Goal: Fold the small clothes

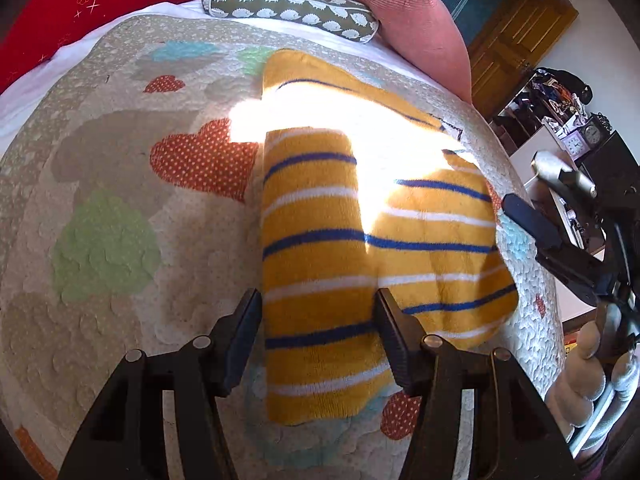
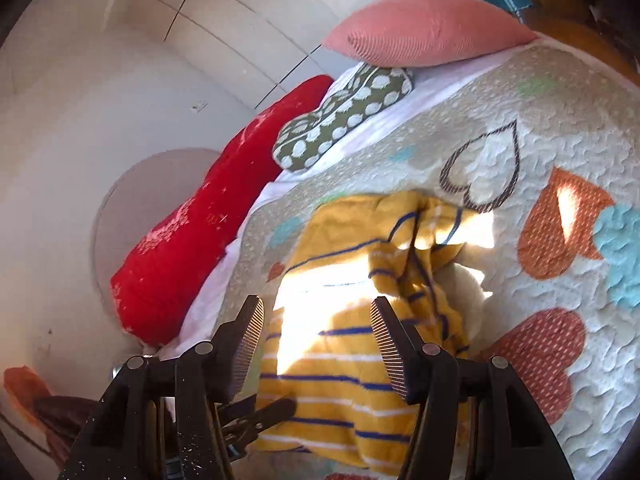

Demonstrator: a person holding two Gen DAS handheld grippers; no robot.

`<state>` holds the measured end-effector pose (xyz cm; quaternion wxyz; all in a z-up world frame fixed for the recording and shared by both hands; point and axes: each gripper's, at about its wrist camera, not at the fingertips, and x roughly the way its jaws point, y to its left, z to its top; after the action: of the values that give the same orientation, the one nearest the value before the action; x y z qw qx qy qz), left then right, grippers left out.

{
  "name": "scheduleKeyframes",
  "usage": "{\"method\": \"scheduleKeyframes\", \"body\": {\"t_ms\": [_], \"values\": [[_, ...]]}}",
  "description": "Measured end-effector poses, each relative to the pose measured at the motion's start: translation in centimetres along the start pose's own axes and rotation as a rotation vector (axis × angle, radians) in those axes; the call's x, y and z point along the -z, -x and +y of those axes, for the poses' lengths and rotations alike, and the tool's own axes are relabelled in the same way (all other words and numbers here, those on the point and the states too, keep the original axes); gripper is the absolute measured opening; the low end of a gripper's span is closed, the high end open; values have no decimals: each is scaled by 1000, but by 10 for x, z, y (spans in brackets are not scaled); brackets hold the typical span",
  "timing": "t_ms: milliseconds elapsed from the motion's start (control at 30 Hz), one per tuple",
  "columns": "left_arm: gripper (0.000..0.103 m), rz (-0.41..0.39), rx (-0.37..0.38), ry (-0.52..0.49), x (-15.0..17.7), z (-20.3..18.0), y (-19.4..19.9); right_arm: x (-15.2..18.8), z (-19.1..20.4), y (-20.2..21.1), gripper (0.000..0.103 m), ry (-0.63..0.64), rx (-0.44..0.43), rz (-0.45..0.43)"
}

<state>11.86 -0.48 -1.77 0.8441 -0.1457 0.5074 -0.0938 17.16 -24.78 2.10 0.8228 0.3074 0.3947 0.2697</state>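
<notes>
A small yellow fleece garment with blue and white stripes lies on the bed's heart-patterned quilt, roughly in the middle, with a bright patch of sun washing out its far half. It looks partly folded already: on the left a long panel, perhaps a sleeve or side, is turned over the body and runs toward the near edge, while the right side bulges out loose and uneven.

The left gripper hangs over the near end of that folded panel with its jaws spread, one on each side of the strip and, as far as I can tell, not pressing it. The right gripper is above the garment's other side, jaws likewise spread with nothing between them.

This cloth will be light, thick and floppy. It should sag from any pinch point and hold a crease poorly, so folds will spring open unless patted flat. The pile ought to grip well against ribbed pads, so slipping is unlikely; the greater risk is catching two layers or the quilt beneath. I would take it by the hem corners or the outer edge of the bulging right side, pinching shallow, one layer at a time.

Pillows sit at the far end, well apart.
</notes>
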Motion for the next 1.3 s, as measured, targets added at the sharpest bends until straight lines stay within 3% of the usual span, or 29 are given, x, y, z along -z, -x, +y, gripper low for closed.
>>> {"method": "scheduleKeyframes", "body": {"t_ms": [33,133,167,233,333,433,633,833,1033,1300], "values": [[56,-7,-5,2,3,1,2,8,-3,-8,61,-3,7,28],[56,-53,-11,-9,12,1,20,30,-28,-21,59,-24,161,69],[56,-76,-17,-15,15,0,29,34,-40,-22,55,-42,187,63],[57,-130,-40,-30,23,-3,48,39,-55,-13,55,-90,237,31],[60,-217,-104,-61,35,-9,74,48,-66,8,57,-154,215,-12],[71,-312,-179,-90,48,-17,95,62,-54,34,57,-131,210,-61],[87,-499,-292,-120,75,-31,140,95,-10,73,57,-18,282,-140],[100,-648,-332,-117,96,-38,181,122,19,97,60,41,344,-200],[103,-702,-334,-119,105,-43,201,137,34,98,63,111,392,-183],[103,-677,-337,-122,107,-44,198,146,33,84,63,108,398,-133]]}}
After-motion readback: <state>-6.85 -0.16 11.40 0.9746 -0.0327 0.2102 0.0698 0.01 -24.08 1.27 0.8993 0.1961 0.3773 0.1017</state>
